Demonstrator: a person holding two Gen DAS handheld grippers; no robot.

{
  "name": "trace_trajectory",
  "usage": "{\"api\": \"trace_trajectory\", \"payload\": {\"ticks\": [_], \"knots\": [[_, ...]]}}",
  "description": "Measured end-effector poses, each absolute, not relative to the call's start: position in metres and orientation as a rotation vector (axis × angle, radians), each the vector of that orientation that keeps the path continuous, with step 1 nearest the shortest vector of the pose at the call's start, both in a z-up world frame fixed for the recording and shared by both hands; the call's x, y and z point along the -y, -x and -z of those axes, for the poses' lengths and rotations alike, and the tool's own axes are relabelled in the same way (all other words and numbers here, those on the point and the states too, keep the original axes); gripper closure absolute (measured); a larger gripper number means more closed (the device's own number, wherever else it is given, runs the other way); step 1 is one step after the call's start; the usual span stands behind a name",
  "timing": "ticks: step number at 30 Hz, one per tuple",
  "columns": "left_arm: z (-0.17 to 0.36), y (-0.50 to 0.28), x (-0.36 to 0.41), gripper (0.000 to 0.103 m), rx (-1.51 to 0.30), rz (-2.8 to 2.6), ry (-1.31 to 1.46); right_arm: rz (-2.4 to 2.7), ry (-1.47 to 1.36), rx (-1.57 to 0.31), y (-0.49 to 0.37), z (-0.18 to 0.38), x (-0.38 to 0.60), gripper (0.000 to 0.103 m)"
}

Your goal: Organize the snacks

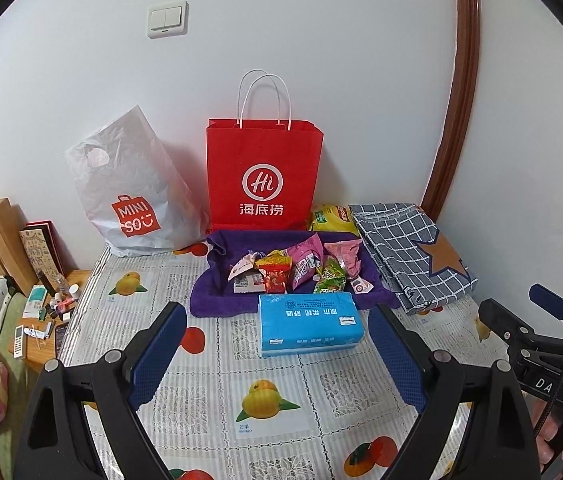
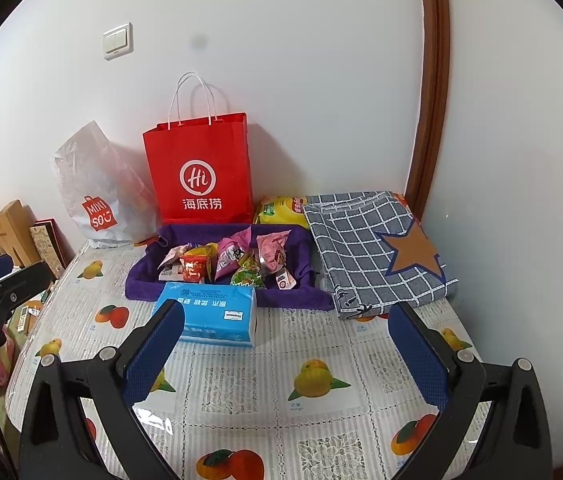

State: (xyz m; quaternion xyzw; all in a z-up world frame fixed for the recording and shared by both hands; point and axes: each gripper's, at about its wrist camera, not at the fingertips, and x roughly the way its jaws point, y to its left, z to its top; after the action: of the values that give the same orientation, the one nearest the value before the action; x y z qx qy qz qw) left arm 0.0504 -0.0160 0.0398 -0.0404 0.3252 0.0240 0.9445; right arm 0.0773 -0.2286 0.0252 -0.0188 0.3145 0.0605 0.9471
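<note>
A loose heap of small snack packets [image 1: 297, 270] lies on a rumpled purple towel [image 1: 209, 284] on the fruit-print table: pink foil pouches tilted upward, a red packet [image 1: 275, 278], a green-patterned packet [image 1: 329, 280] and a white-and-red one, overlapping each other. A yellow crisp bag [image 2: 281, 210], possibly unopened, lies behind the towel against the wall.

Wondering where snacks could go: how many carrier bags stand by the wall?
2: a red paper bag upright against the wall behind the purple cloth, and a white plastic bag just left of it. None seems hidden.
</note>
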Motion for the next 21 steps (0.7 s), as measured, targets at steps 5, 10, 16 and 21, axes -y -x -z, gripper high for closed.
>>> {"api": "trace_trajectory", "payload": {"ticks": [5,10,16,21], "knots": [[-0.0405,-0.0502,0.0153,0.011,-0.662,-0.049,0.083,-0.125,0.039,-0.638,-0.077,-0.0253,0.2285,0.002],[-0.0404,-0.0499,0.0156,0.011,-0.663,-0.05,0.083,-0.126,0.037,-0.638,-0.077,-0.0253,0.2291,0.002],[-0.0398,-0.0499,0.0159,0.011,-0.663,-0.051,0.084,-0.127,0.037,-0.638,-0.0772,-0.0254,0.2293,0.002],[-0.0413,-0.0501,0.0153,0.011,-0.664,-0.055,0.084,-0.129,0.031,-0.638,-0.0776,-0.0253,0.2301,0.002]]}}
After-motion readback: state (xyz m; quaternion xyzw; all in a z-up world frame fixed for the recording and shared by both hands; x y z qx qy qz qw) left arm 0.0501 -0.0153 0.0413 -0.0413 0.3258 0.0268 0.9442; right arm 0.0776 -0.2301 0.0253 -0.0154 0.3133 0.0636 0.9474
